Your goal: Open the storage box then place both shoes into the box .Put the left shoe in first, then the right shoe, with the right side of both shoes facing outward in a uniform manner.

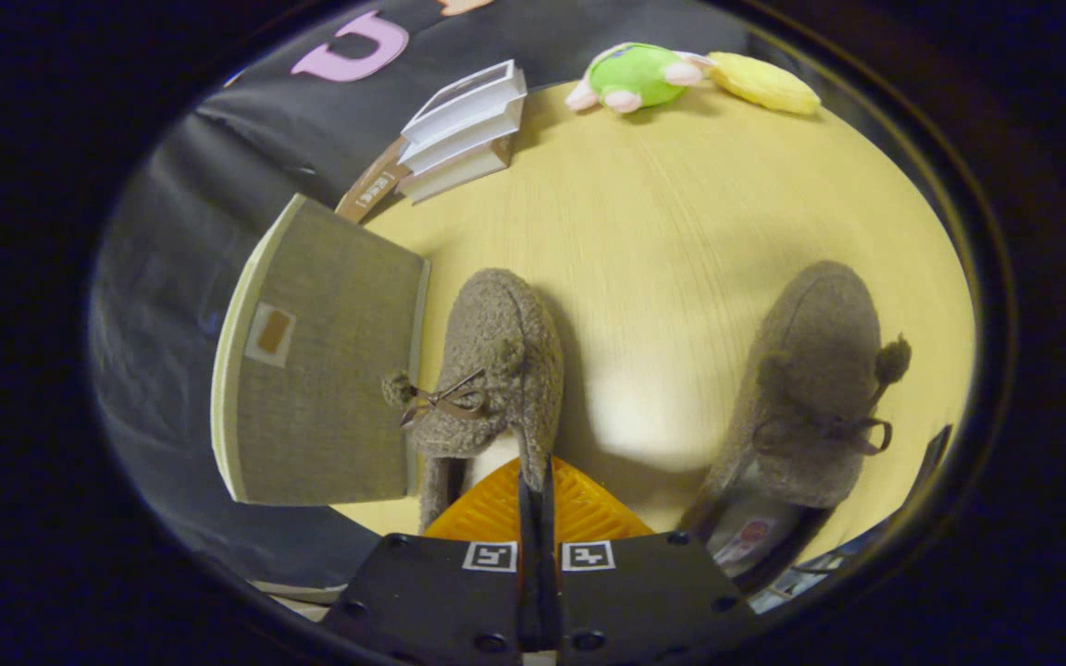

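Warm, yellowish light falls from above onto the table (681, 240), leaving a pale glare patch between the two shoes. The left shoe (496, 361) casts a soft shadow to its right. The right shoe (811, 379) looks slightly blurred, perhaps from motion. Fisheye distortion bends the stacked books (464, 129) and darkens the rim.

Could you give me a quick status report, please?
Hand-held gripper shut on near shoe's heel rim. Storage box just beside it, closed face toward us. Second shoe waiting on table. Nothing in the way.
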`<control>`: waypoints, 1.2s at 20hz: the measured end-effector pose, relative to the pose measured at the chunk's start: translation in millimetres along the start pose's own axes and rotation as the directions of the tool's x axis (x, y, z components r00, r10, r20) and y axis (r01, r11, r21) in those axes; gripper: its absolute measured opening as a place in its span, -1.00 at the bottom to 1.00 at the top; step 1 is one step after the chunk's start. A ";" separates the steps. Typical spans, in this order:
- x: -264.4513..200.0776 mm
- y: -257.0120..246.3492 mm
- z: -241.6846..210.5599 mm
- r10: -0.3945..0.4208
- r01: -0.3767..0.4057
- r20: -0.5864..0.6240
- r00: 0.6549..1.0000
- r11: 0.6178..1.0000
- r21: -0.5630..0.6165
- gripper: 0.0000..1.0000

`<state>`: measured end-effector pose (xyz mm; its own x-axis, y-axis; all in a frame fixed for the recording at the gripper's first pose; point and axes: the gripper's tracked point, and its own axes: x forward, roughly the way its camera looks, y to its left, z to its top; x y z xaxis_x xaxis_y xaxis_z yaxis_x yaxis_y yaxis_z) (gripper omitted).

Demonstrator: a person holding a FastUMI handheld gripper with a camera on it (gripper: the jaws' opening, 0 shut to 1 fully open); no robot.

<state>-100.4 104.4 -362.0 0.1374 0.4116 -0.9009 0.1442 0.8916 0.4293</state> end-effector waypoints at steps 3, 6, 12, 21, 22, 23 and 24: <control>-17.3 15.5 12.3 0.030 -0.031 0.031 0.999 0.999 0.030 -0.92; -39.3 41.4 29.6 0.073 -0.076 0.076 0.994 0.996 0.045 -0.93; -77.9 92.1 70.6 0.127 -0.132 0.171 0.977 0.991 0.017 -0.92; -97.0 187.1 103.0 0.243 -0.241 0.207 0.947 0.970 -0.035 -0.92; -91.8 194.6 99.8 0.245 -0.242 0.197 0.949 0.969 -0.044 -0.92; -85.3 202.7 95.5 0.247 -0.243 0.184 0.951 0.969 -0.048 -0.92; -78.1 212.2 91.0 0.250 -0.245 0.166 0.954 0.968 -0.050 -0.92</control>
<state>8.6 244.3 -194.8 0.3298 0.5844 -0.7415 0.0570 0.7716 0.6335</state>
